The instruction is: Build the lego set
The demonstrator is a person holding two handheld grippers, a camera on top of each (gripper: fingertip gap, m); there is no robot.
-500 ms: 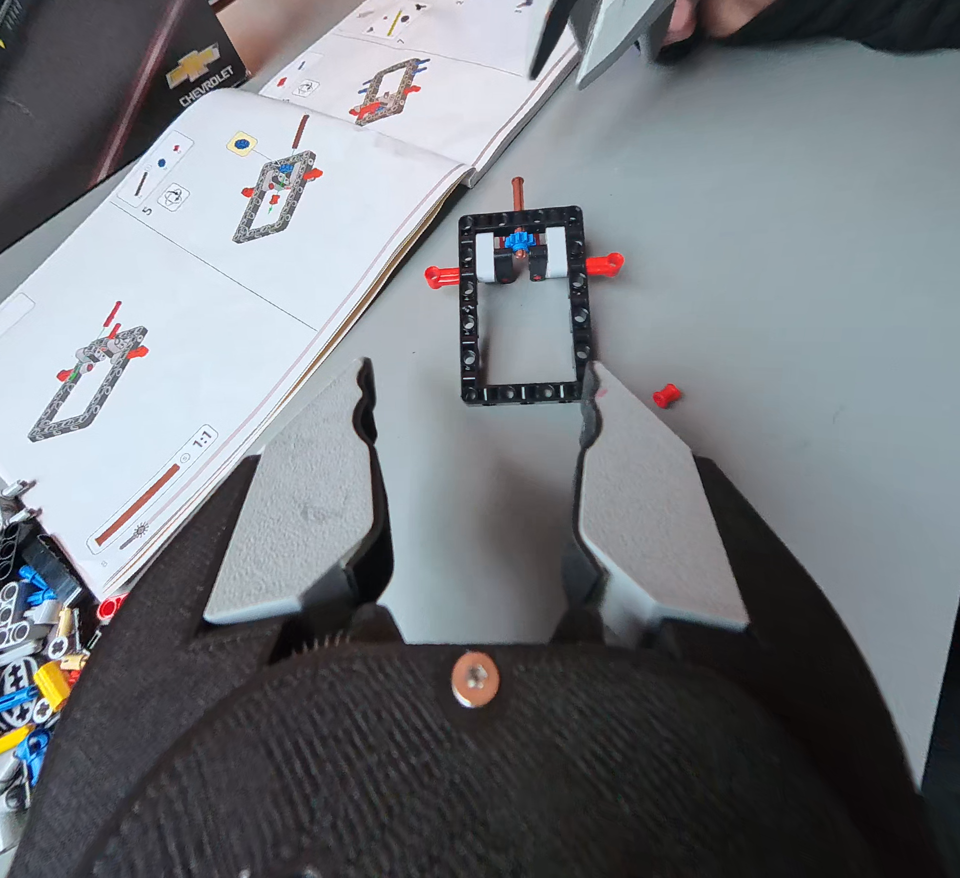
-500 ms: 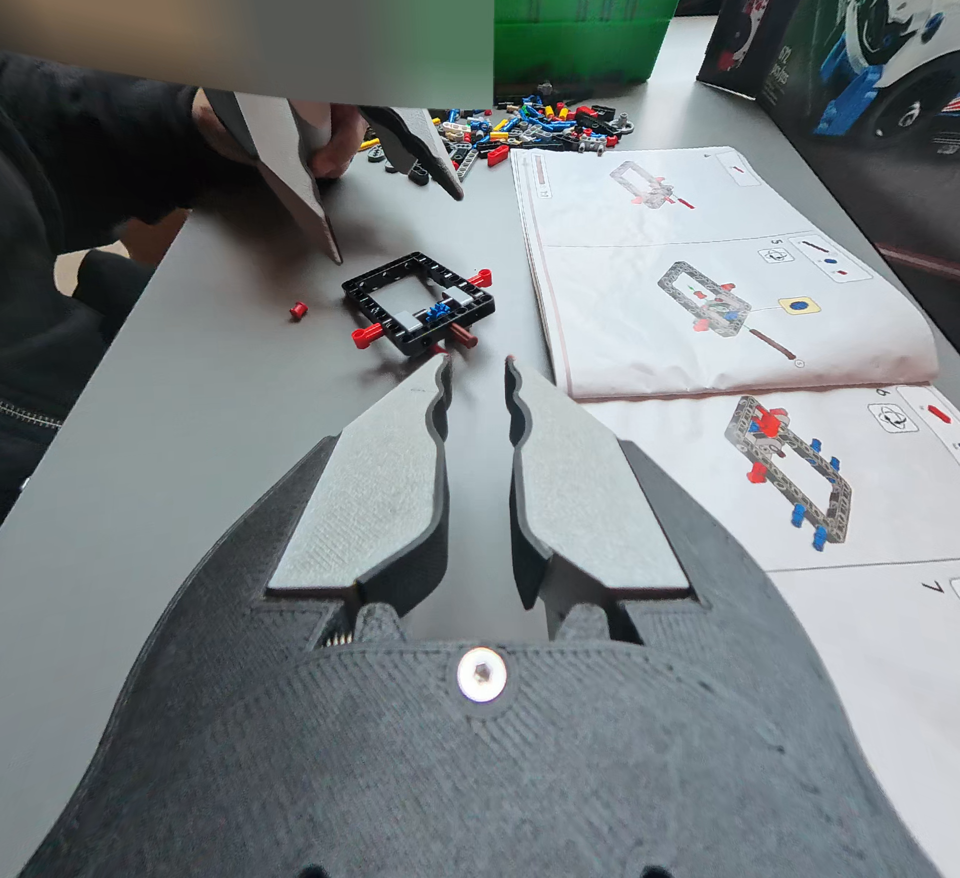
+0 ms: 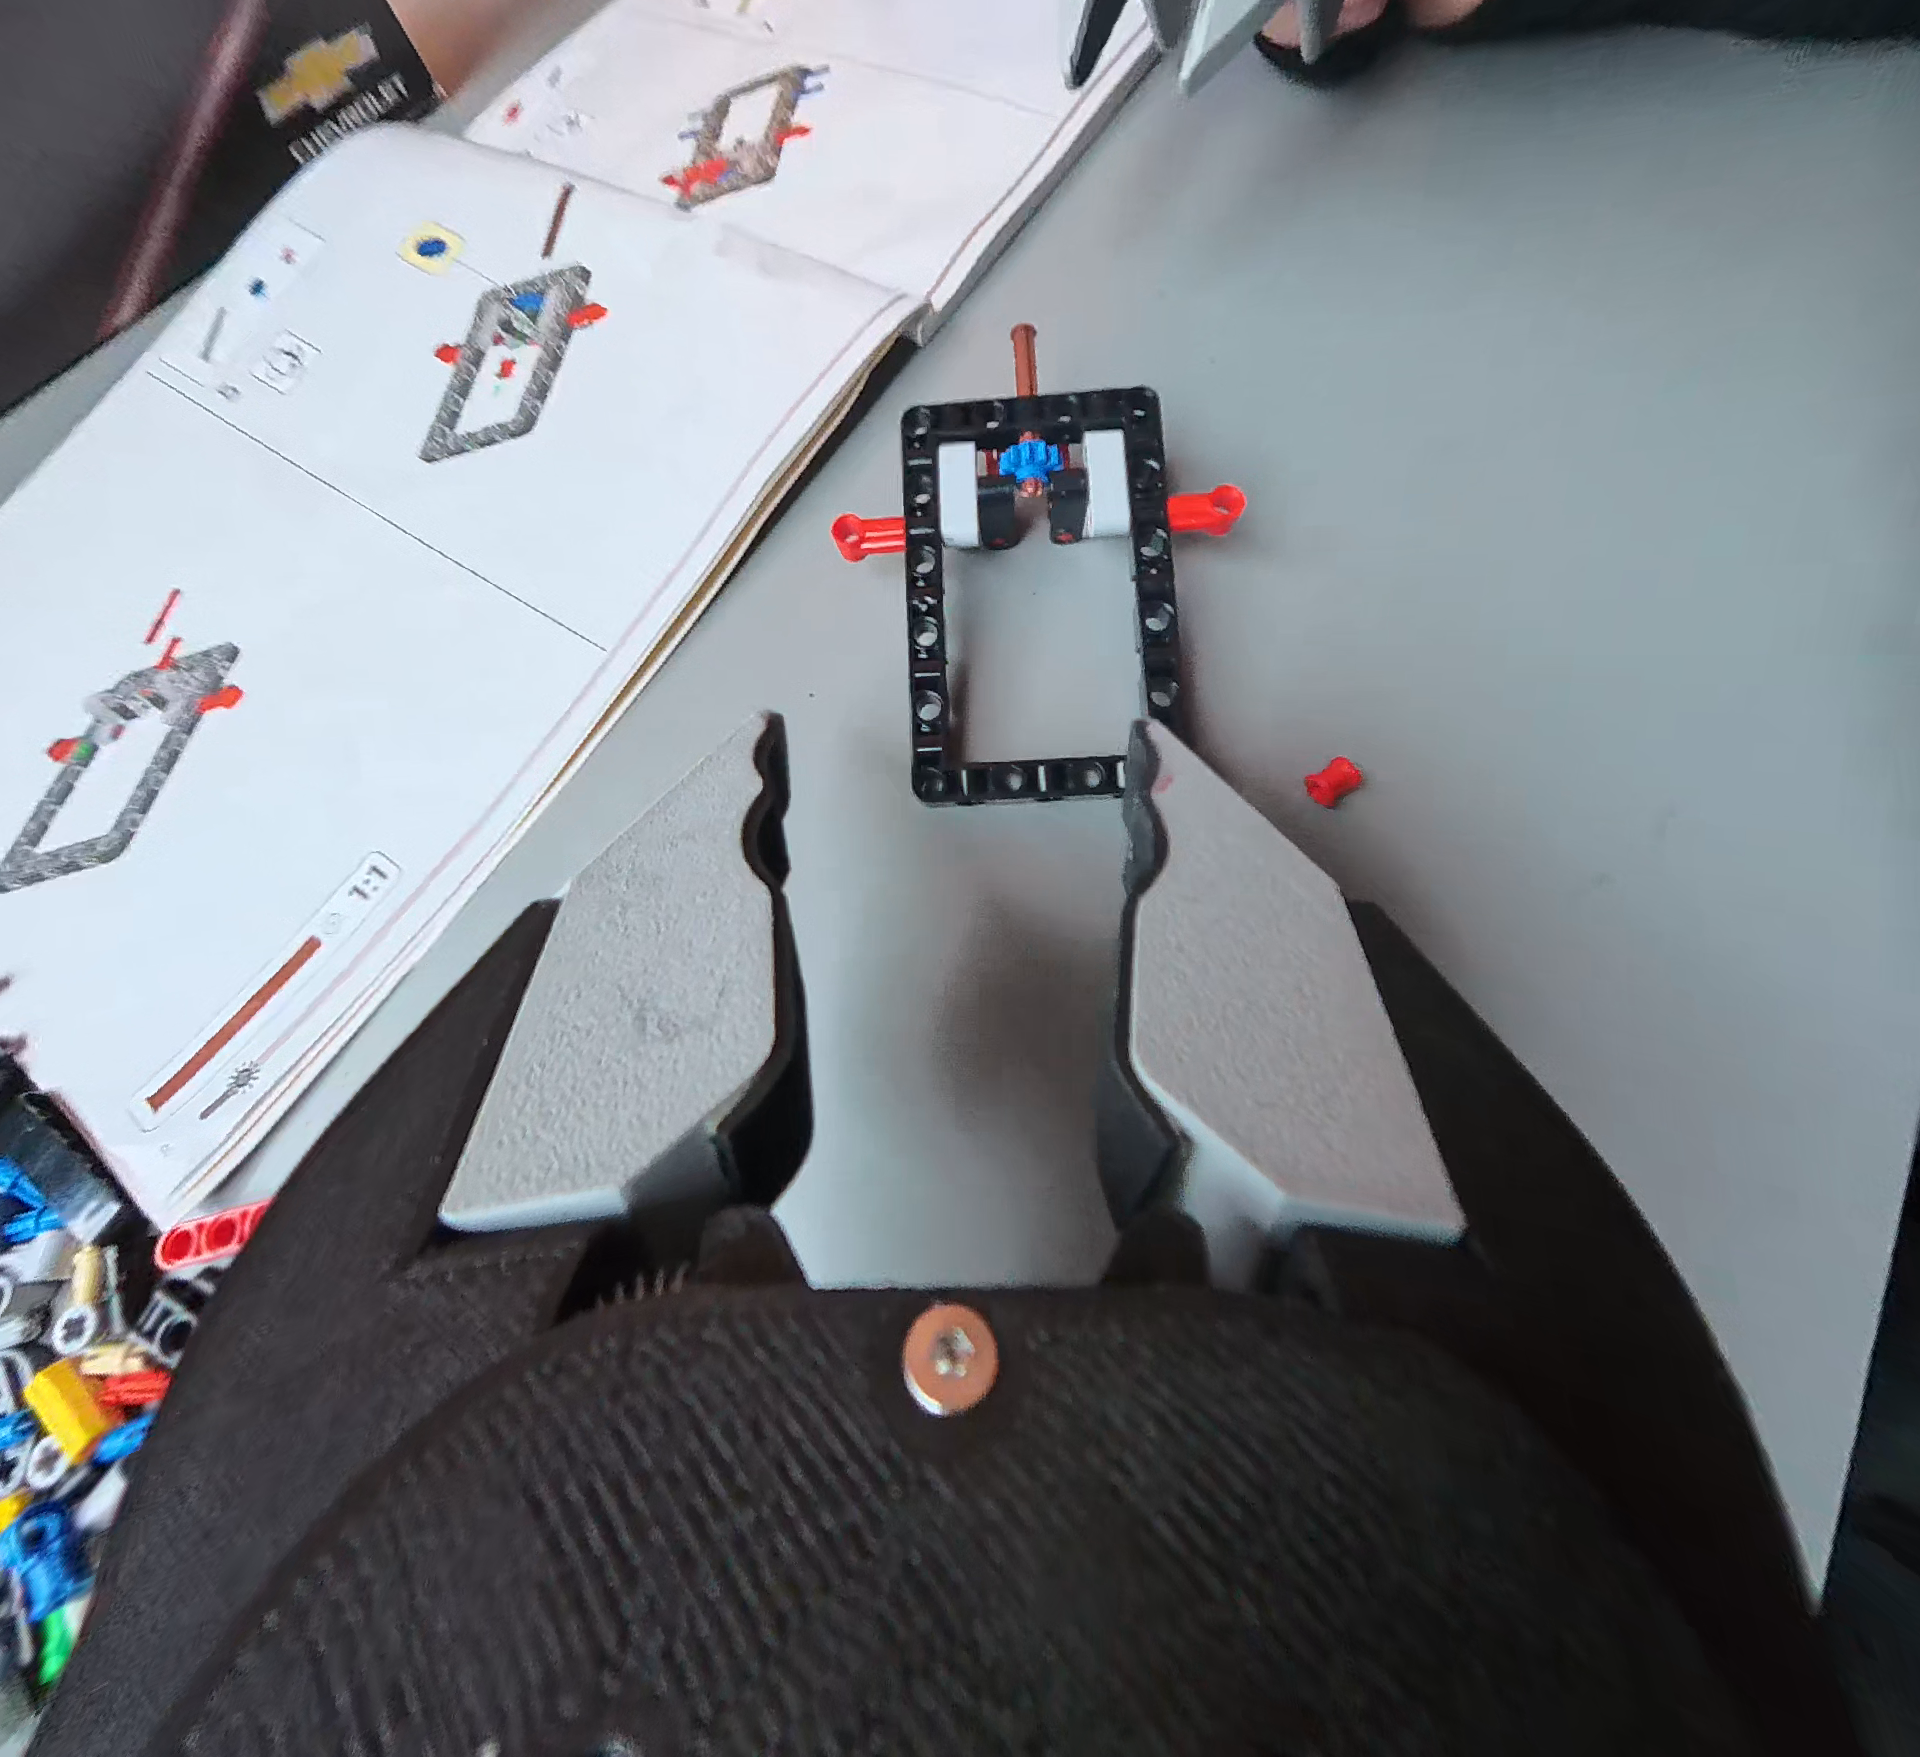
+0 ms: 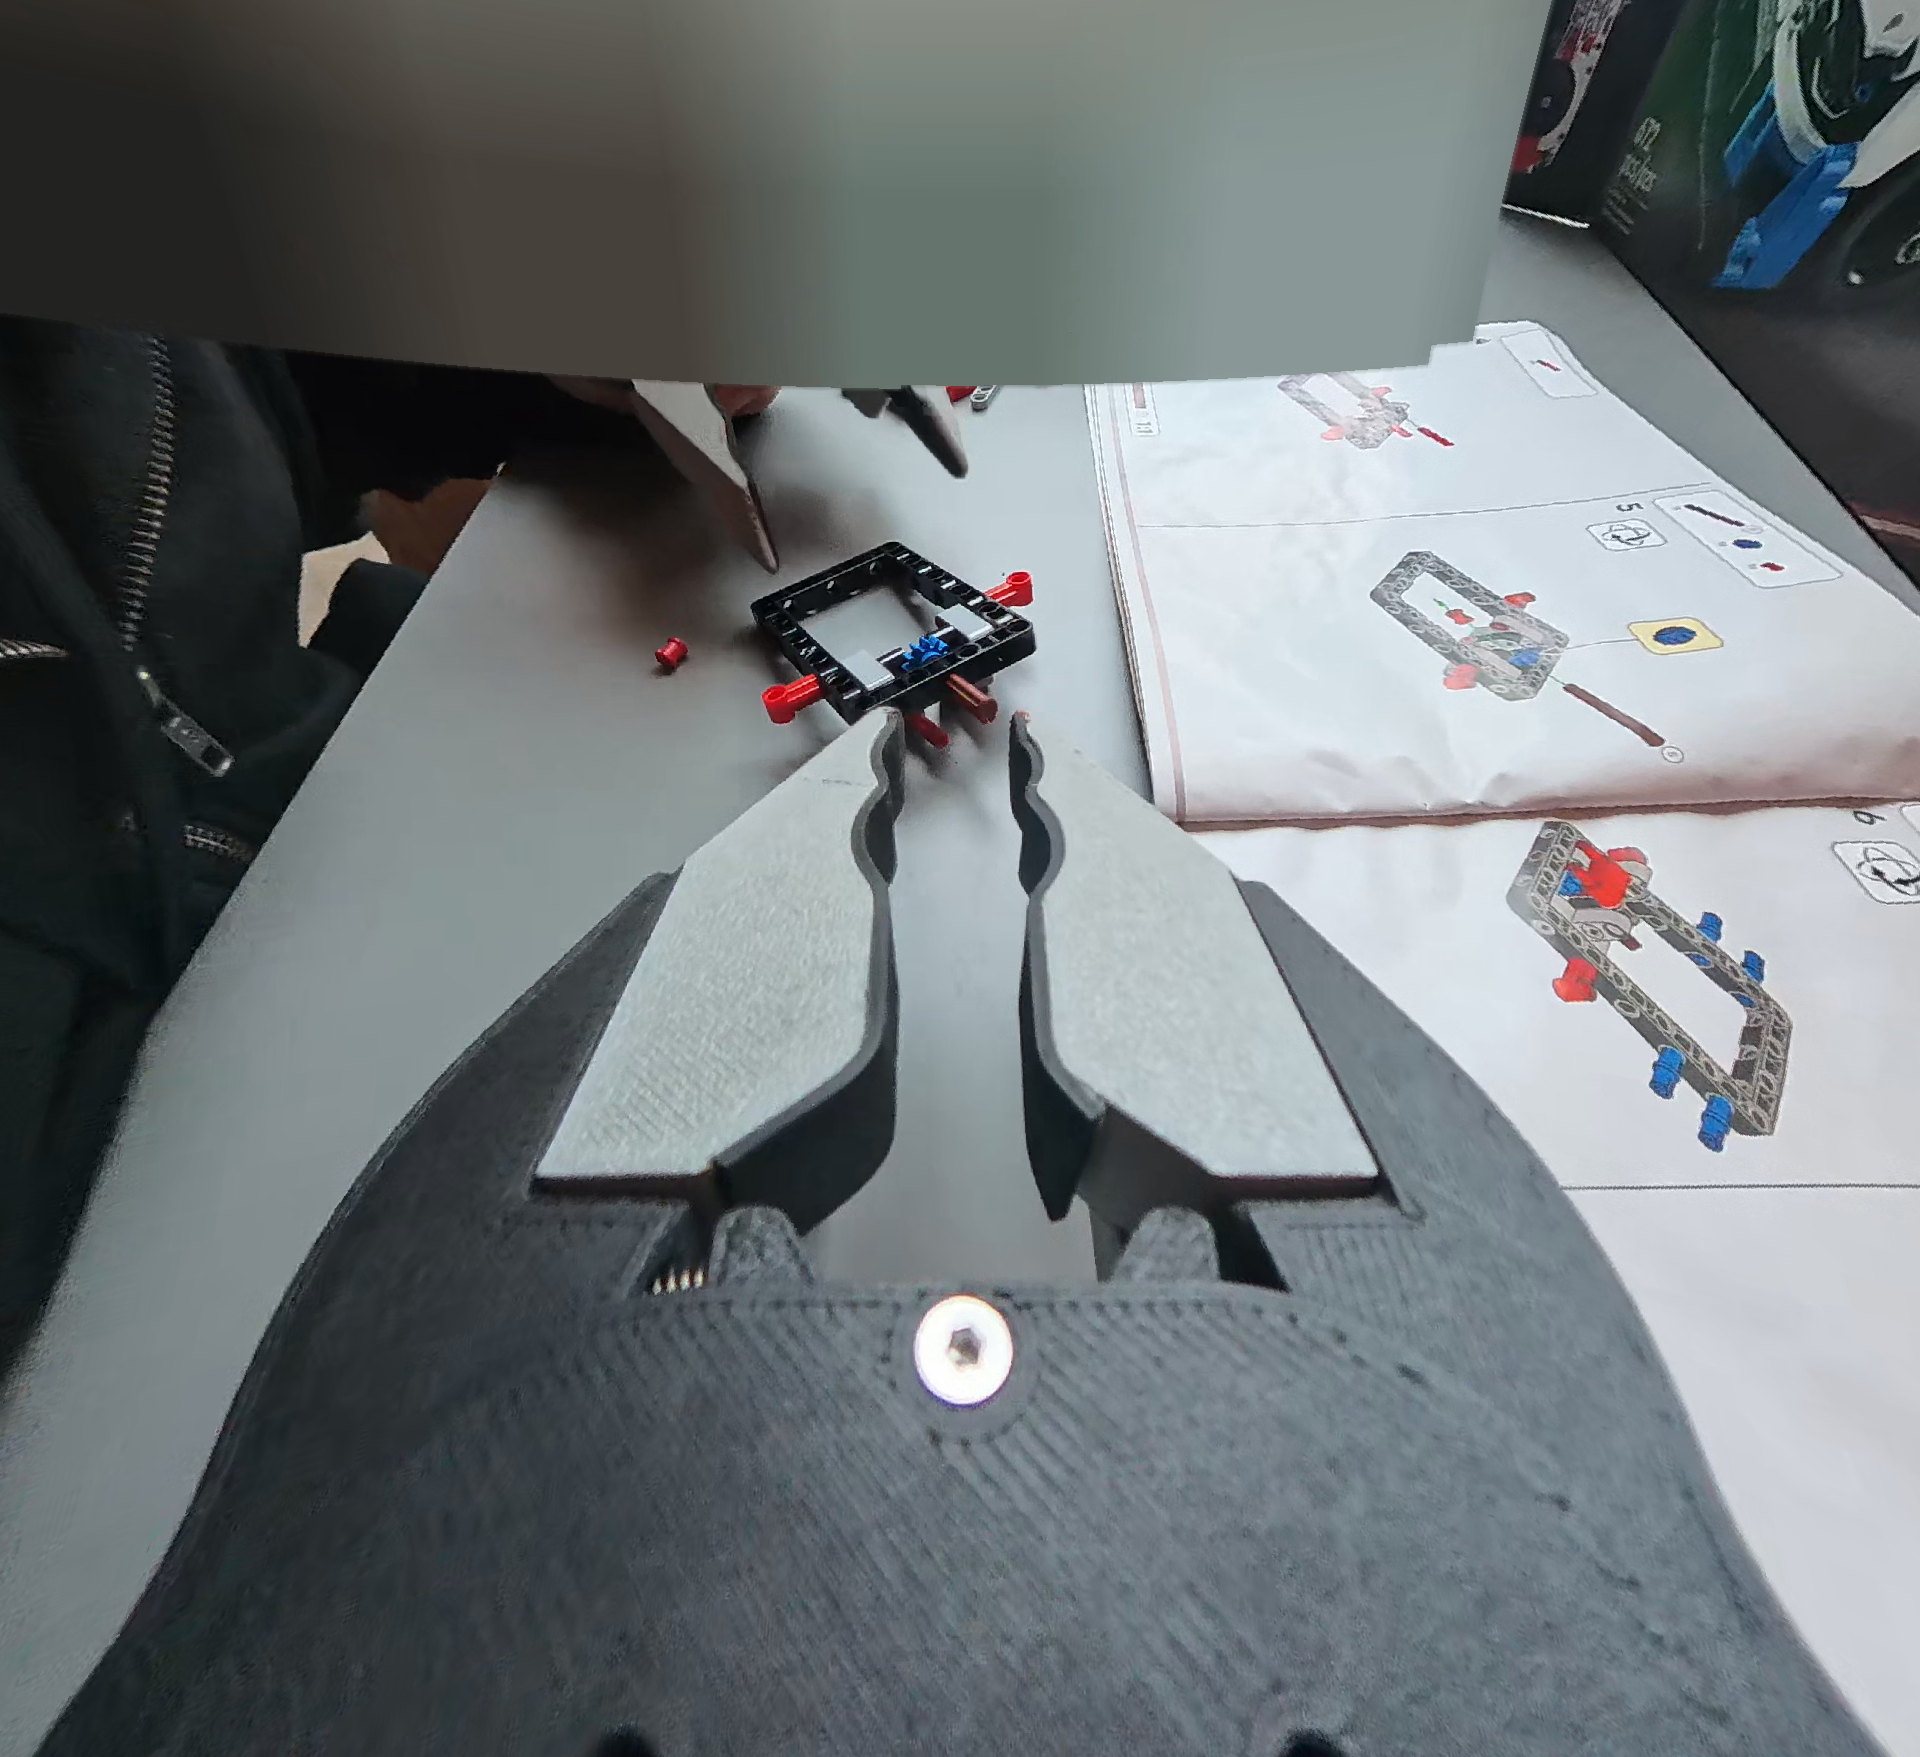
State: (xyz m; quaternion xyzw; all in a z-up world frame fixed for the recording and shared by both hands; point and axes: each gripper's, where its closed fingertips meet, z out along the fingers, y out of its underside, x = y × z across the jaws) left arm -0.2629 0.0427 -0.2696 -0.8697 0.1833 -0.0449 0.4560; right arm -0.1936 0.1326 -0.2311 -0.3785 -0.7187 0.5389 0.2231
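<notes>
where a blurred patch covers the upper half of the right wrist view, only the tips of the left gripper (image 4: 857, 502) show below it, released, one tip just beside the far corner of the frame (image 4: 894, 632). the box (image 4: 1766, 66) is cut off at the right edge, and the booklet (image 4: 1455, 627) runs out of view.

the frame, black and rectangular, lies flat on the grey table (image 4: 520, 772), between the two grippers. it carries a blue gear (image 4: 925, 653), red pins on both long sides and a brown axle (image 4: 971, 694) at the end nearest the right gripper (image 4: 956, 725). the right fingers are released, parted by a narrow gap, tips just short of the axle end. a second red pin beside the axle shows only in this view.

the left wrist view shows the left fingers (image 3: 665, 959) spread wide, empty; the right-hand tip overlaps the frame's near corner, contact cannot be told. a loose red bush (image 3: 1332, 780) lies near that tip. a parts pile (image 3: 62, 1395) is cut off at the lower left and shows in this view only. the far booklet page is blurred.
</notes>
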